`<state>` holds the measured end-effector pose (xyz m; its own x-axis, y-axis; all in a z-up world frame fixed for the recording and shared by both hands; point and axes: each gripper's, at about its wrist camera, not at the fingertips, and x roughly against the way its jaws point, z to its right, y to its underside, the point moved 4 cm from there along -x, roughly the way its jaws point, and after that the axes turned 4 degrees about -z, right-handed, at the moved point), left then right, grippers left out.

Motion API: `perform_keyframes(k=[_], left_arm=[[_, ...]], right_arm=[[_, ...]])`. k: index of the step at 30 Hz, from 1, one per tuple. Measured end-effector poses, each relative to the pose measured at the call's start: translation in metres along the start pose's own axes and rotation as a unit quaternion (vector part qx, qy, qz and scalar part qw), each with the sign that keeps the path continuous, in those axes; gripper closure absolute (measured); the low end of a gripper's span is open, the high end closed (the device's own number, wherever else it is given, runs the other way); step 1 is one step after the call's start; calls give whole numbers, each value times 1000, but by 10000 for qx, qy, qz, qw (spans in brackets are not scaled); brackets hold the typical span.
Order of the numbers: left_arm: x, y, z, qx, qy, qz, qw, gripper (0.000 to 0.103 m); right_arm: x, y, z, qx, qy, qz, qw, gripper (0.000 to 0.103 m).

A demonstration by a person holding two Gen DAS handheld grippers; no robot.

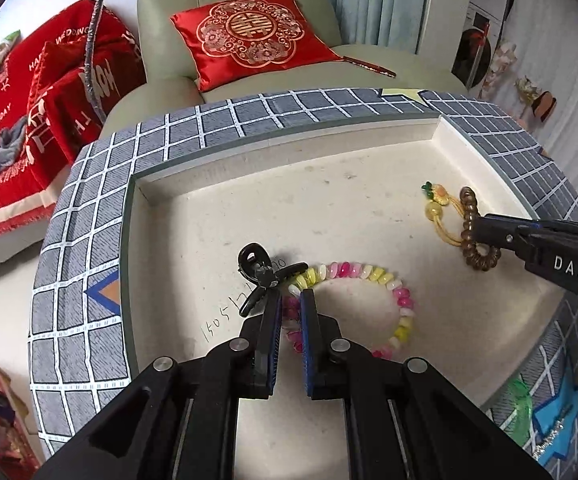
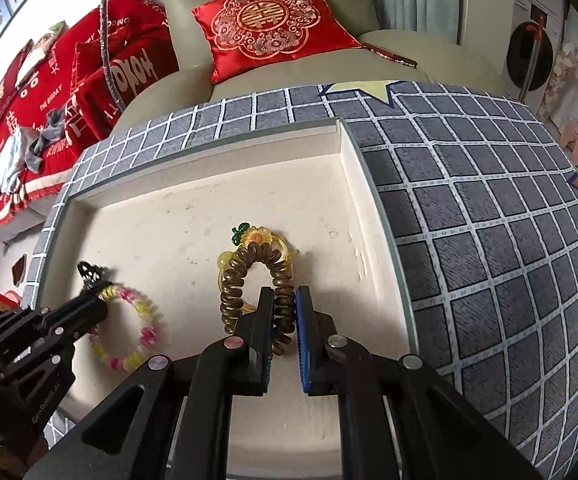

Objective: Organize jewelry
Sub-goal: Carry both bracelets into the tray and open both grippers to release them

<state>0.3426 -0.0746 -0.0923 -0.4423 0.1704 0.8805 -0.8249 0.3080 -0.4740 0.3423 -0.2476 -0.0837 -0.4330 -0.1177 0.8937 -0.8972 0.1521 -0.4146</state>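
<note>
tray (image 1: 209,208) stained; left tool (image 1: 291,300) clamps pastel bracelet (image 1: 369,276), right tool (image 2: 283,296) brown coil (image 2: 249,272), both part-hidden.

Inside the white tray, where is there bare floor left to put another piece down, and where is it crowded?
Free: the far half of the tray, between its back wall and the jewelry, and the far-left corner. Crowded: the near strip, where the black clip meets the pastel bracelet at the left tongs, and the brown bracelet over the yellow charm at the right tongs.
</note>
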Motion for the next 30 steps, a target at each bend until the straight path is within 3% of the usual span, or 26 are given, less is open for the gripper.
perform_keyframes(k=[7, 8, 11, 12, 30], left_arm=[[0, 0, 3, -62, -175, 16, 9998, 79], [1, 1, 3, -52, -189, 22, 9998, 79], [2, 2, 3, -41, -220, 28, 9997, 79], [2, 2, 3, -54, -245, 48, 9997, 79], [8, -1, 3, -36, -257, 279, 9993, 79]], right_arm=[[0, 2, -8, 220, 172, -1, 9996, 90], [1, 2, -9, 224, 166, -9, 9996, 85], [5, 1, -10, 211, 195, 45, 9996, 46], [6, 1, -10, 206, 195, 91, 9996, 44], [71, 18, -4, -183, -355, 601, 9974, 44]])
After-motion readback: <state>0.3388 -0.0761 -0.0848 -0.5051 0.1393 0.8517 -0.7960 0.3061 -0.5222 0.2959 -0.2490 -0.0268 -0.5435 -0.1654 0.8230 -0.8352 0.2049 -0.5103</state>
